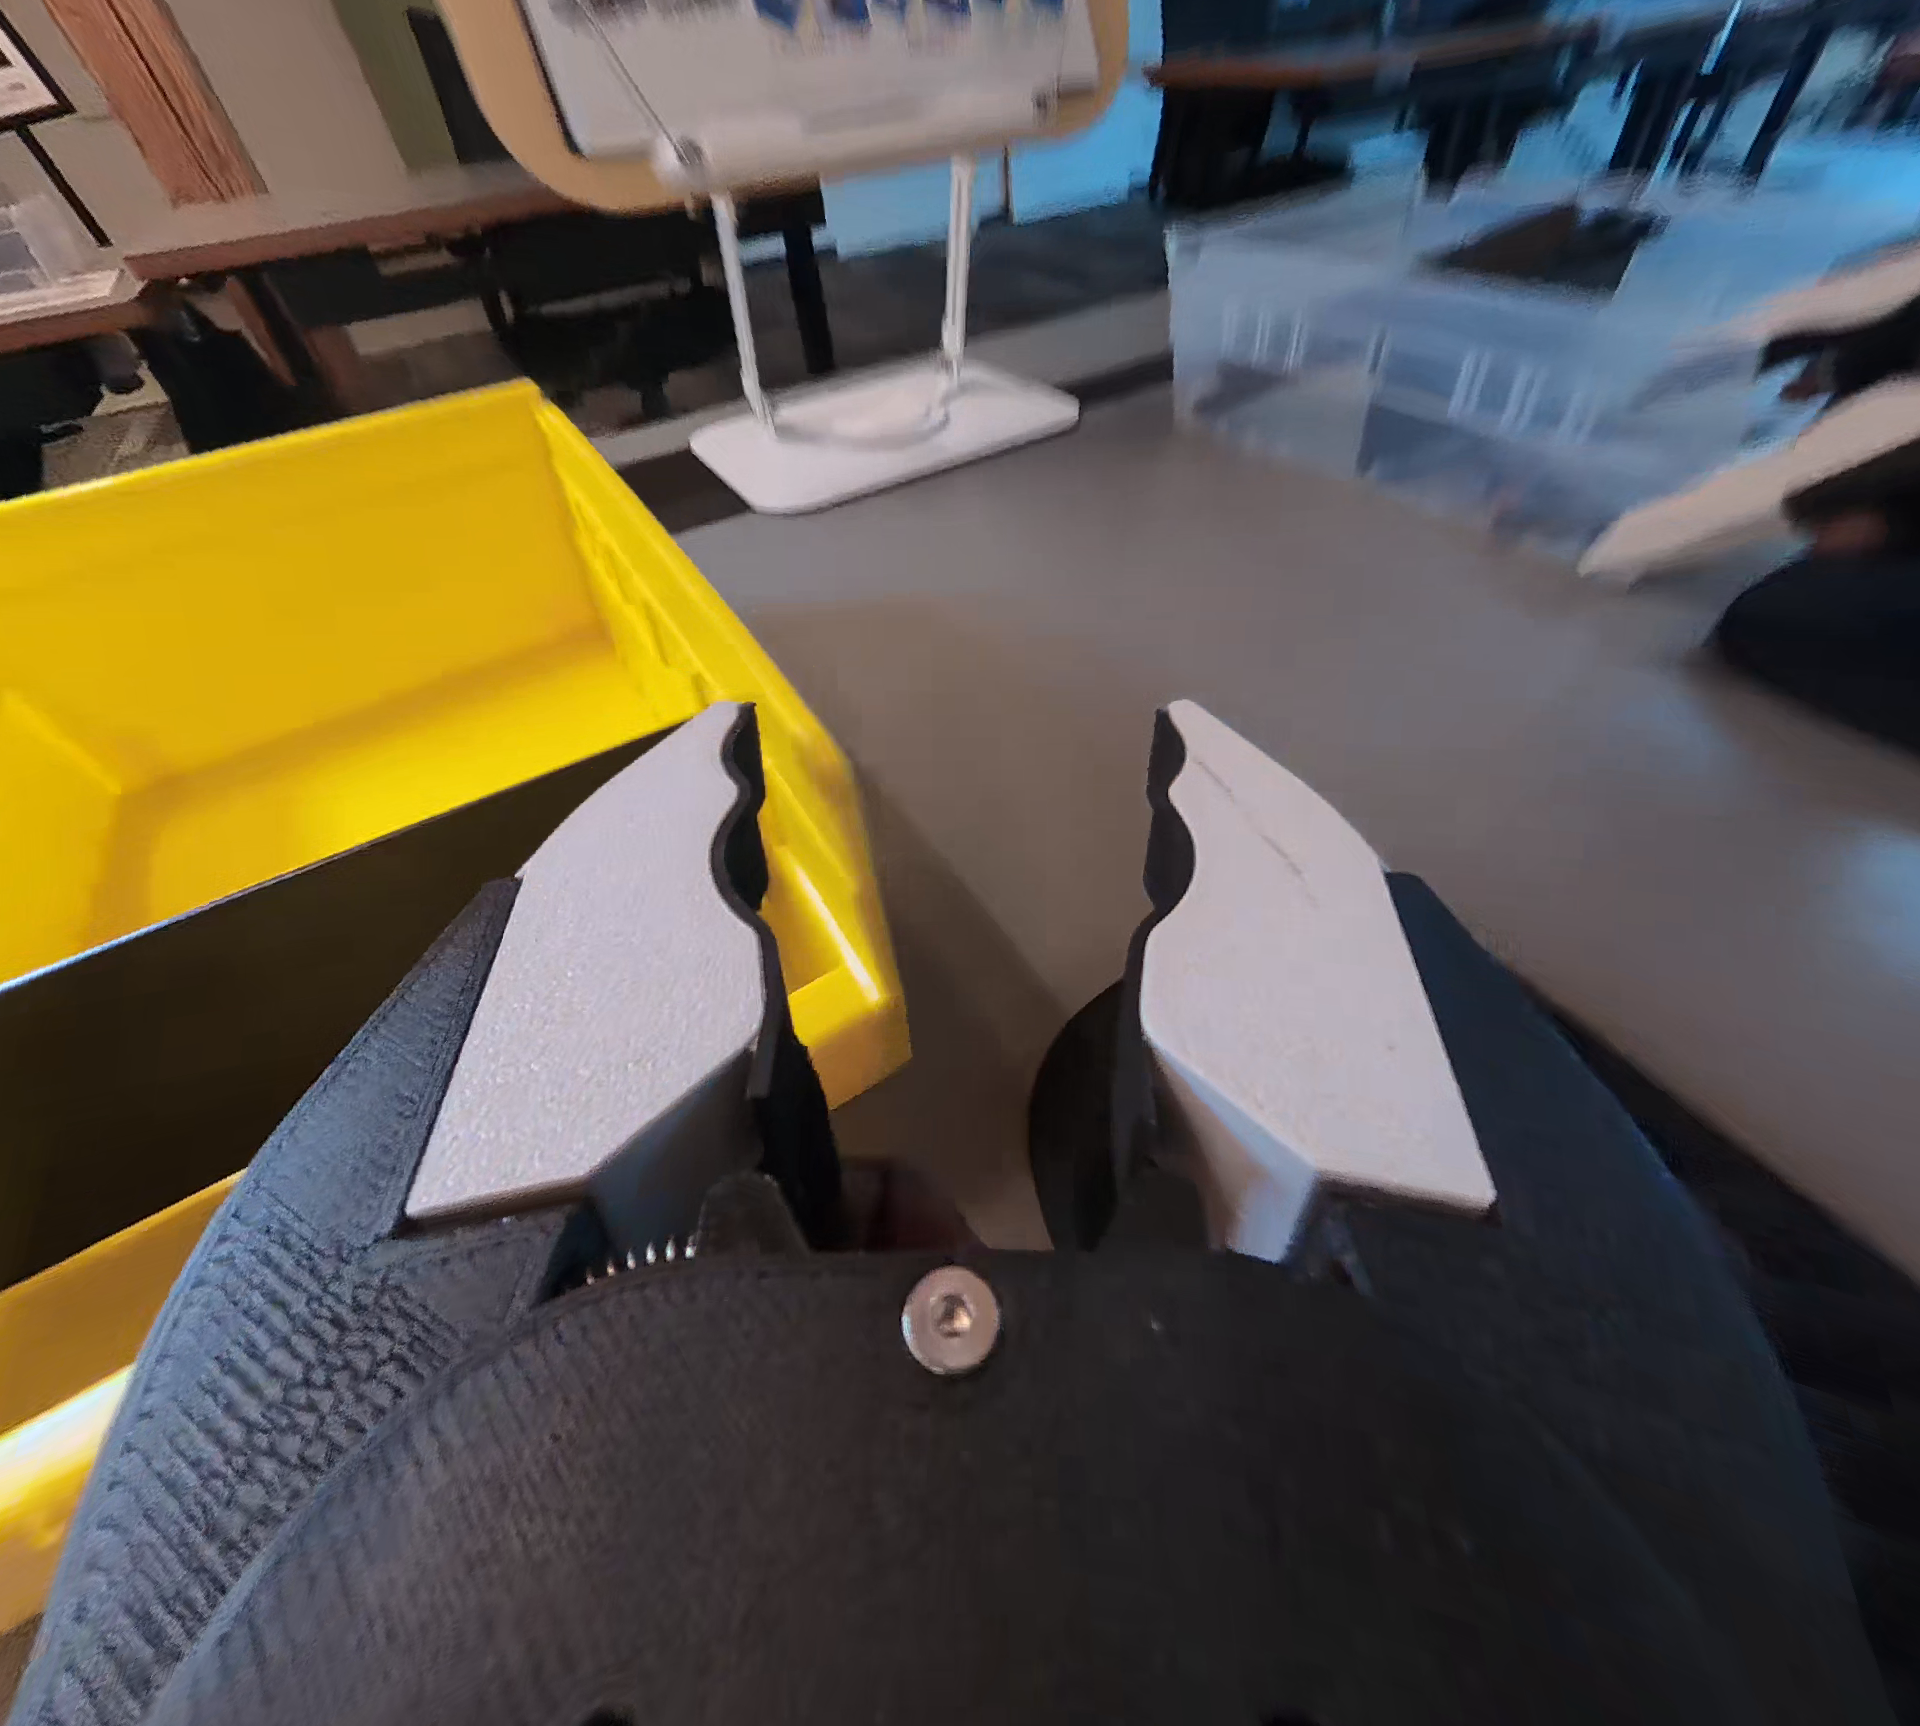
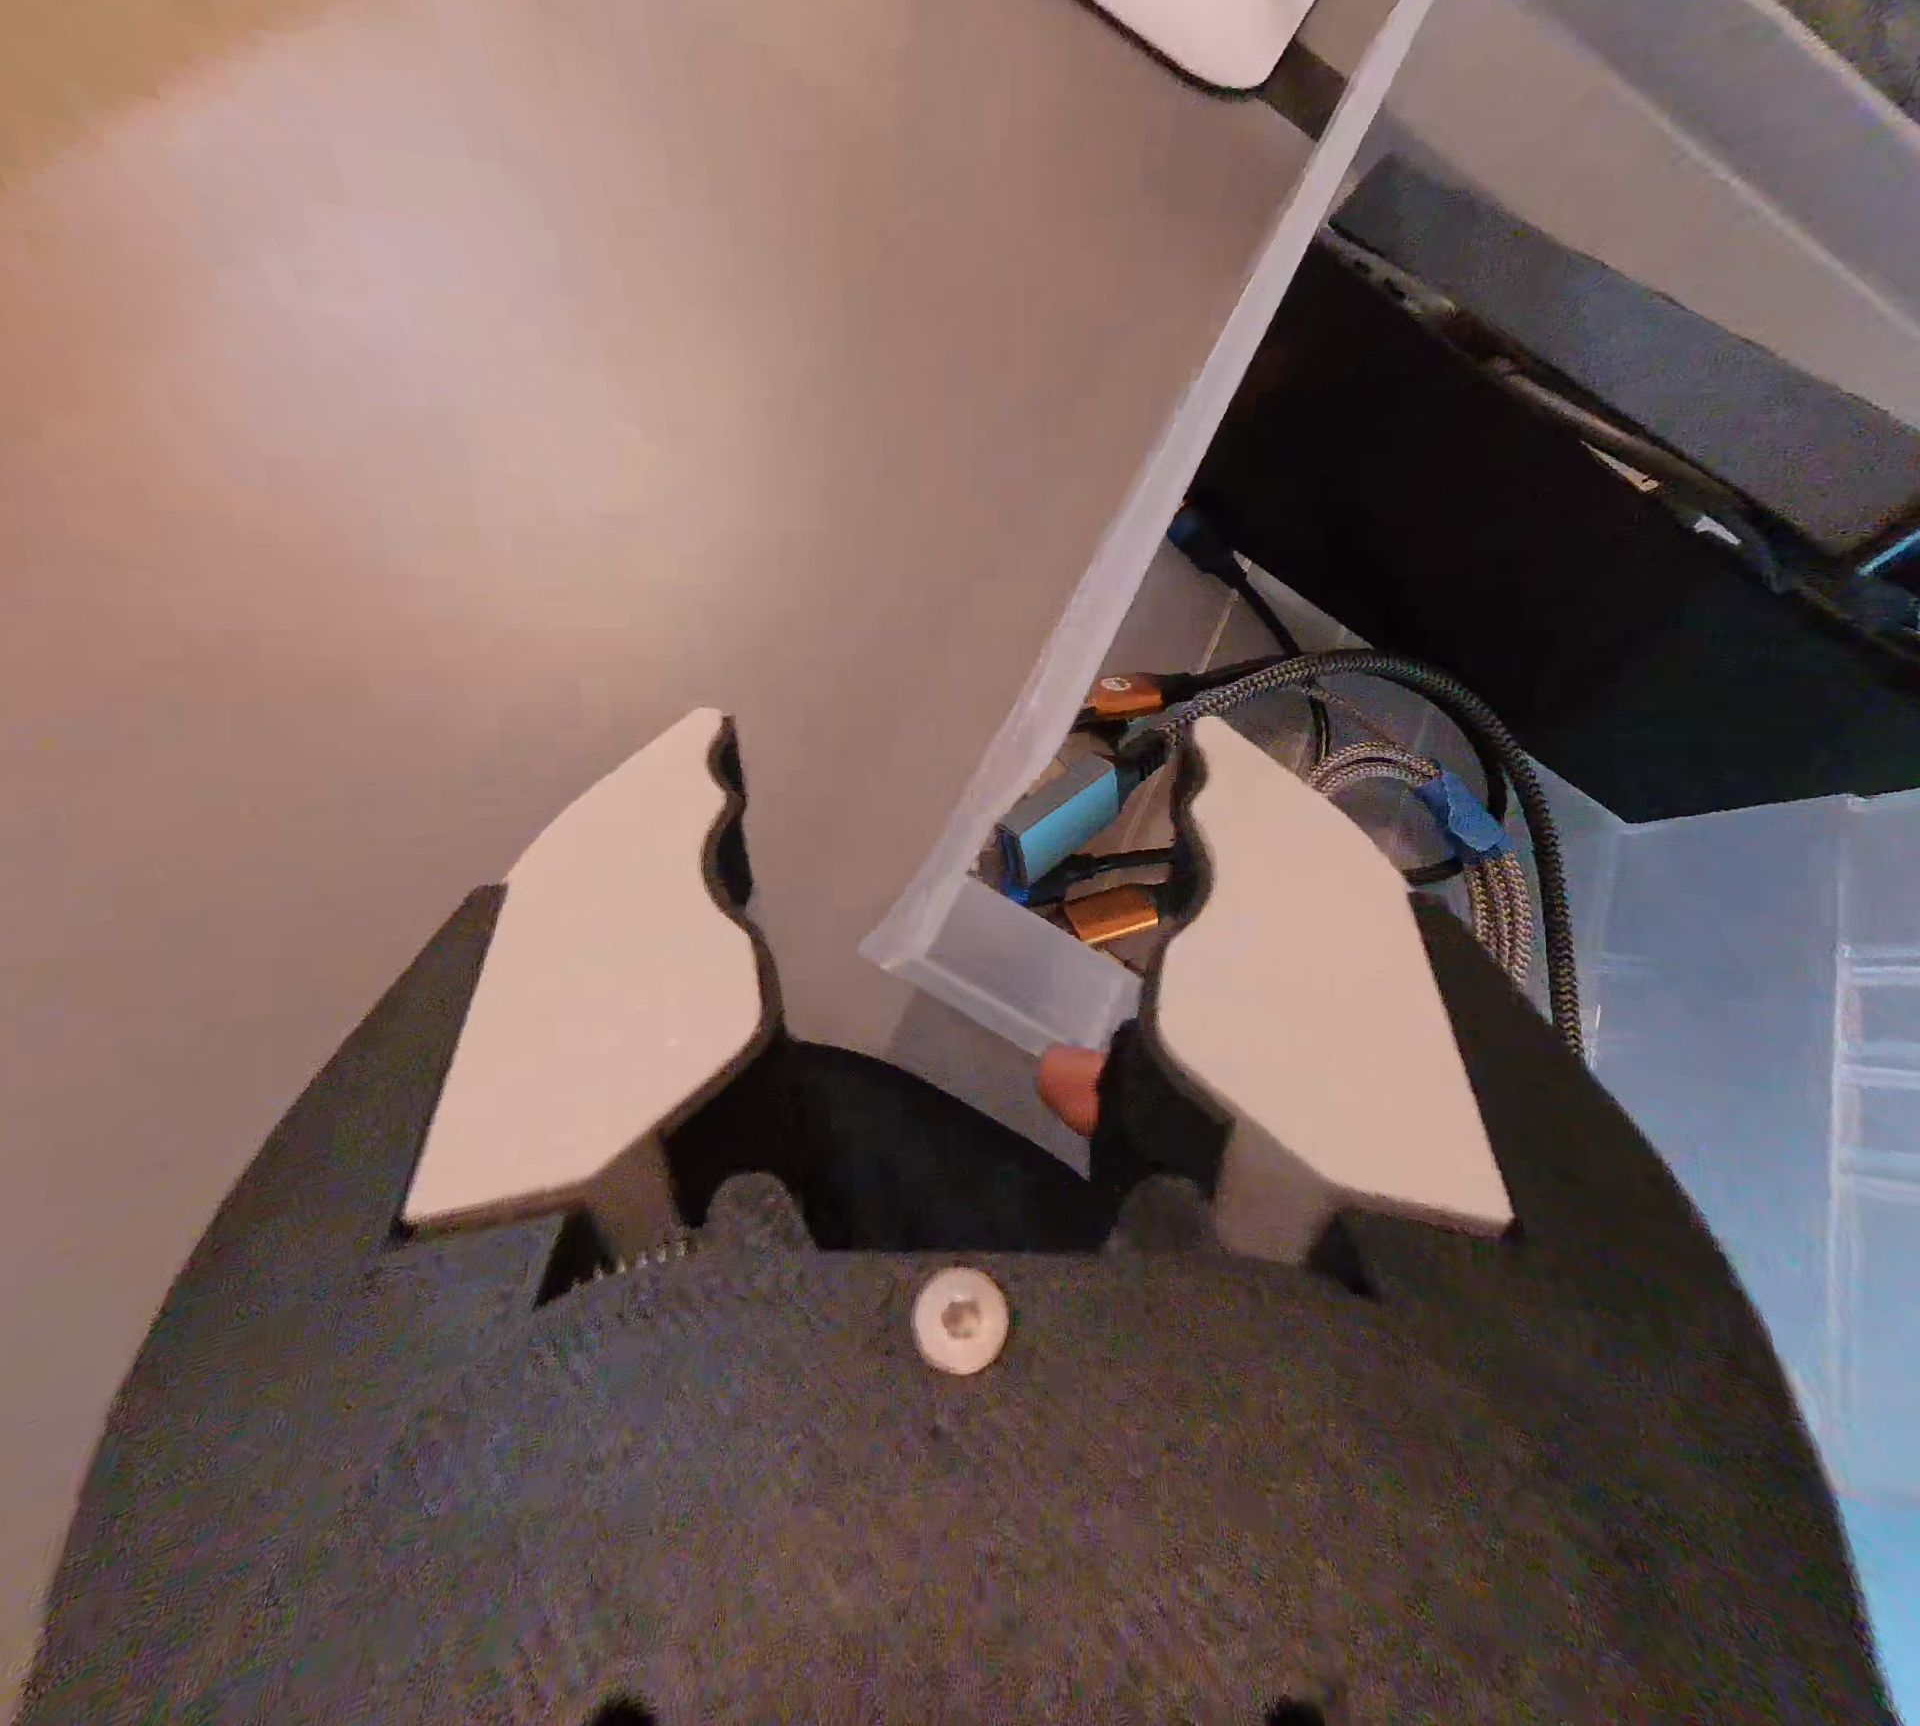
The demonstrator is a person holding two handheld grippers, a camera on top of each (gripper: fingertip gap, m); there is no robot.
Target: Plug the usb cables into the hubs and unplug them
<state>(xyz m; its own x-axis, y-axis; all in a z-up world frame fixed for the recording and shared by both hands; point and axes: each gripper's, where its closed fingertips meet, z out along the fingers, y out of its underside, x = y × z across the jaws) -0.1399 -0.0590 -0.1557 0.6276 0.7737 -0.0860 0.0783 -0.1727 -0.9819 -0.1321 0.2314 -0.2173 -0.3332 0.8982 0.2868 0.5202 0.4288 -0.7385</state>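
Left wrist view shows the left claw [image 1: 956, 731] spread wide and empty above the grey bench [image 1: 1195, 720]. To its left, touching the near finger's outline, stands a yellow bin [image 1: 312, 596] with a black divider [image 1: 260, 1032] across it; nothing shows inside the part in sight. At the far edge a sign holder [image 1: 883, 429] stands on a white base, and a clear plastic bin [image 1: 1403, 367] sits far right, blurred. No cable or hub can be made out here.

Right wrist view shows the right claw [image 2: 961, 741], also spread and holding nothing, hovering over the near left corner of the clear bin [image 2: 1195, 513]. Only this view reveals the contents: a blue USB plug [image 2: 1060, 809], orange-capped plugs [image 2: 1112, 918], and a braided cable [image 2: 1496, 855] coiled beside them. A dark box [image 2: 1507, 554] lies farther in; whether it is a hub cannot be told.

Judged from this, the task is at its start: fetching a cable. The next move likely calls for lowering the right claw past the bin wall and pinching one plug body cleanly, without snagging the tangled cords.
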